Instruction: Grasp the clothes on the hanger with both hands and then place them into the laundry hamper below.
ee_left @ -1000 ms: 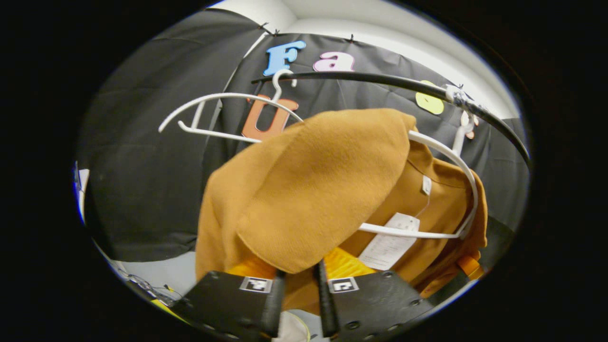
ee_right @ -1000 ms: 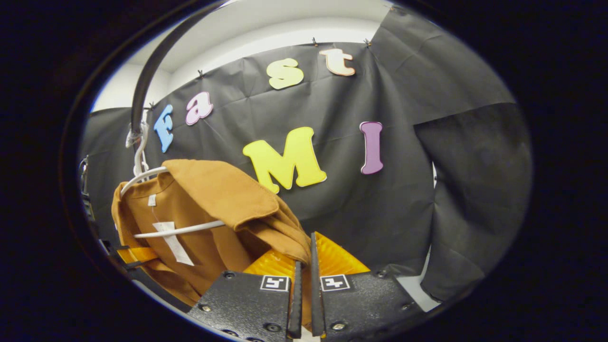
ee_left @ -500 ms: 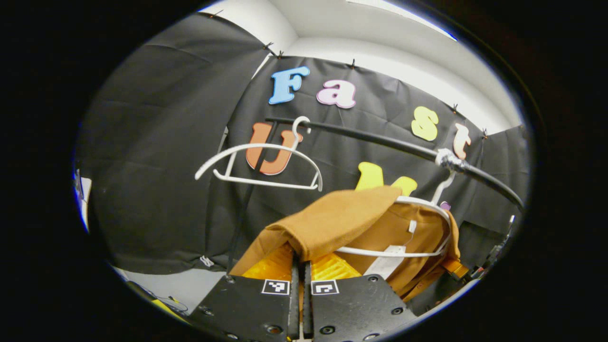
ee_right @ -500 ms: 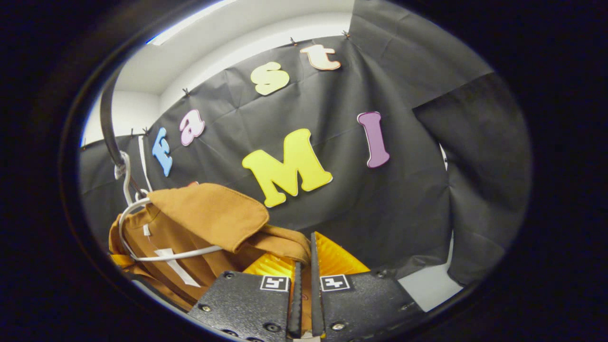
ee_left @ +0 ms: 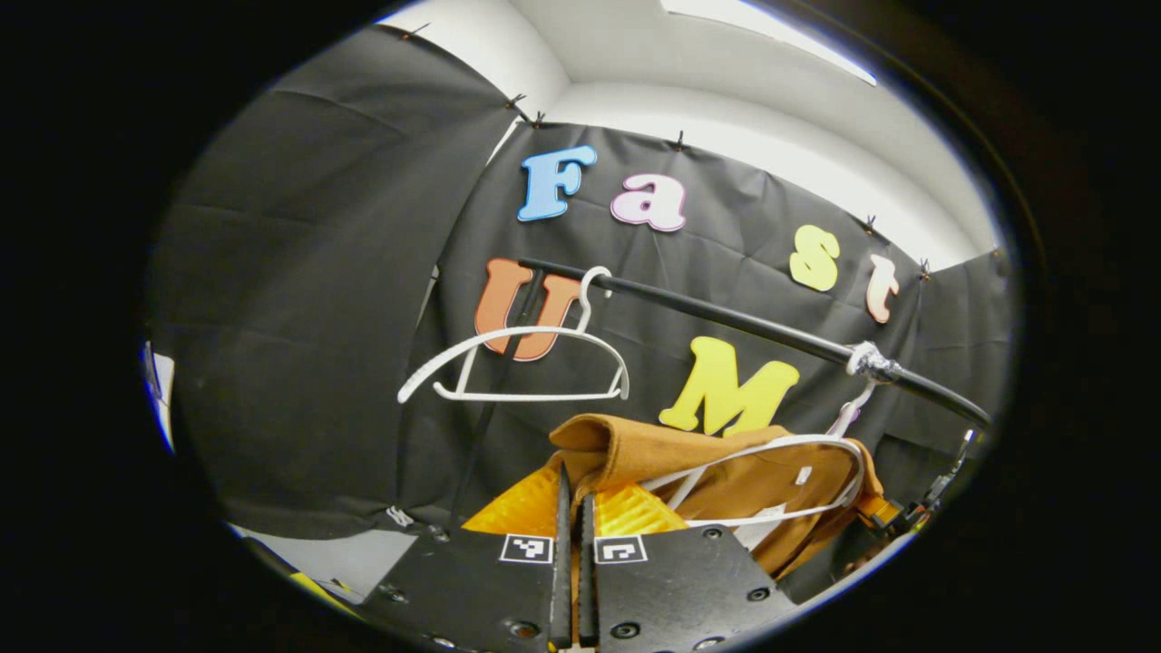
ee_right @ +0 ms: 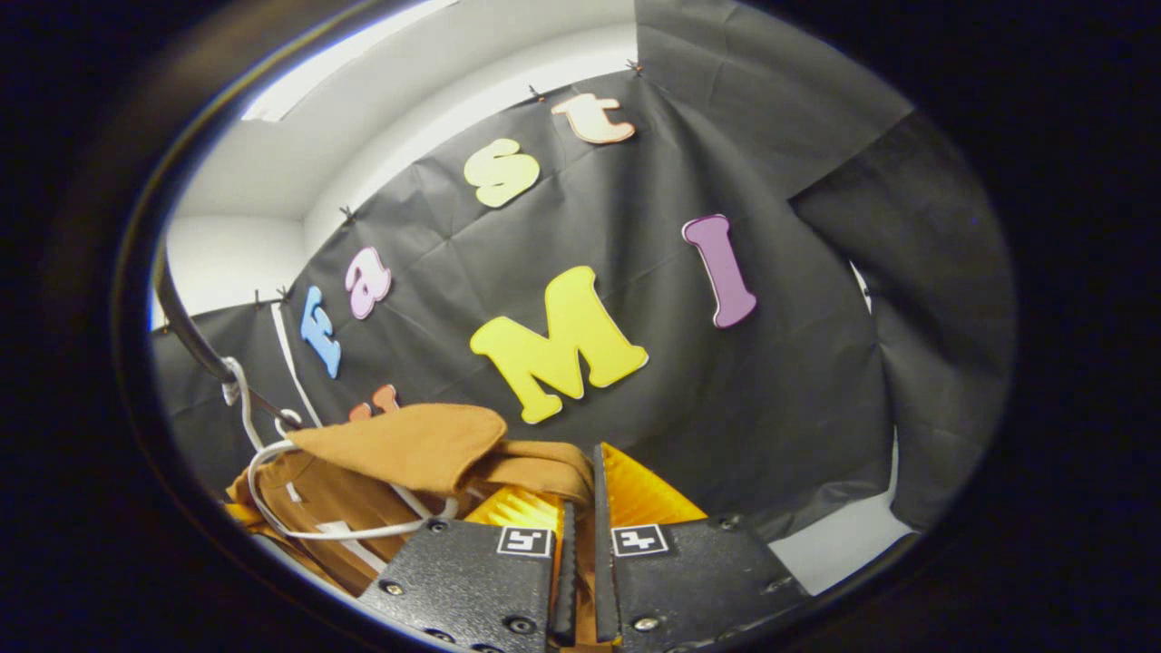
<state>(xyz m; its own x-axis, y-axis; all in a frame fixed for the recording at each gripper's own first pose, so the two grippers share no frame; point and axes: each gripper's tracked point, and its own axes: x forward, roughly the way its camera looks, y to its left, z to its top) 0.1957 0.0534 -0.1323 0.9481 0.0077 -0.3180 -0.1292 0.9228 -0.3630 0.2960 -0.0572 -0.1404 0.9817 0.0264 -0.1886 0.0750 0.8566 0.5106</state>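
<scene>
A black clothes rail [ee_left: 744, 325] is seen running across the booth, and from it a bare white hanger [ee_left: 521, 358] is hung near its far end, while a second white hanger [ee_left: 798, 472] is hung farther along, under a taped spot on the rail. The brown garment [ee_left: 653, 453] is draped on that second hanger, below the rail. A fold of it is pinched between the nearly closed fingers of the left gripper [ee_left: 570, 508], and another fold is clamped likewise by the right gripper [ee_right: 580, 508].

Right gripper [ee_right: 580, 508] jaws pinch the brown garment [ee_right: 408, 444].
</scene>
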